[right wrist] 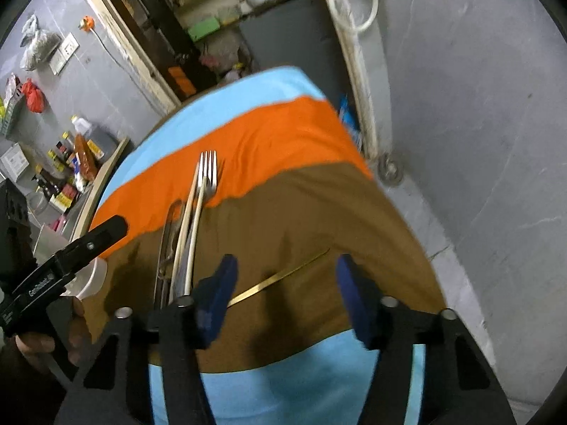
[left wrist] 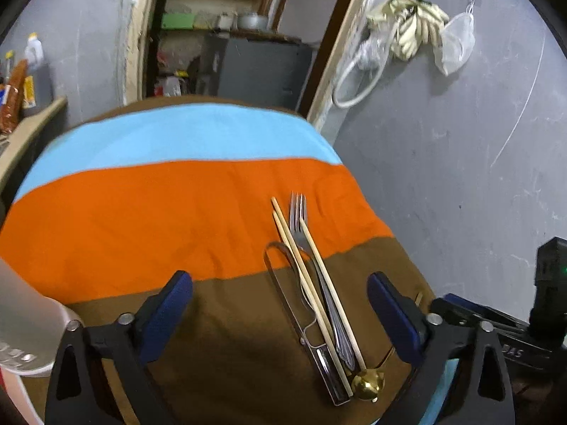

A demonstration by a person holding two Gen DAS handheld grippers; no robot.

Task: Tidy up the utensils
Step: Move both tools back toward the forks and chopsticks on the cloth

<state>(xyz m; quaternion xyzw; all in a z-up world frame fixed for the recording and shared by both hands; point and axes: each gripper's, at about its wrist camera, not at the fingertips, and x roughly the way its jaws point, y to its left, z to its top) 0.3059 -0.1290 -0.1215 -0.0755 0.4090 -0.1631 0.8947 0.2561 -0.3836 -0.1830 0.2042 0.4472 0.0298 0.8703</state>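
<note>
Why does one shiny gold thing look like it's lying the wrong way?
The gold spoon lies slanted across the brown stripe, while the fork, chopsticks and tongs lie lined up side by side.

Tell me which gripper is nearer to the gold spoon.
Right, by a small margin. The gold spoon's handle lies between the right gripper's open fingers. The left gripper hovers over the fork bundle, with the spoon's bowl beside its right finger.

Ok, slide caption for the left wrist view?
Open left claw above fork, chopsticks, tongs and gold spoon on striped cloth.
</note>
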